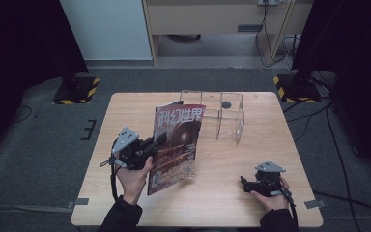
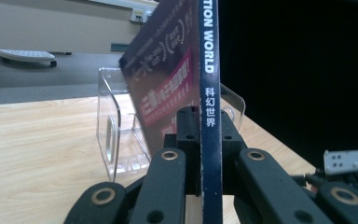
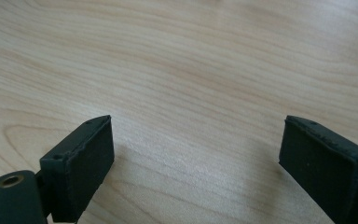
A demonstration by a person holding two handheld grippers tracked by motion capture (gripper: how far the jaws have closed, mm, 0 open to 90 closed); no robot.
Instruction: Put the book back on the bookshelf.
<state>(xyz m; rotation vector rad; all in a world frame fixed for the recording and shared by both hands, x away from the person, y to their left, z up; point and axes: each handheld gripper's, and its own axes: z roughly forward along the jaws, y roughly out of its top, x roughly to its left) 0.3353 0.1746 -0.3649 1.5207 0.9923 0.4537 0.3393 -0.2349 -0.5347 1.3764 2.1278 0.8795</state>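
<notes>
Even, soft light on the table (image 1: 222, 193), dark surroundings, near jaws slightly blurred.

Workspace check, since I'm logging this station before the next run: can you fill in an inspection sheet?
Surface: wooden table, bare grain under the right gripper.
Job's things: magazine held upright; clear acrylic rack behind it at the far edge.
Clutter: nothing seen.
Grippers: left gripper clamped on the magazine's spine; right gripper open, low over the table.
Cables: one trails from each gripper; more lie on the floor at right.
Surroundings: dark floor, two stand bases with hazard stripes.
</notes>
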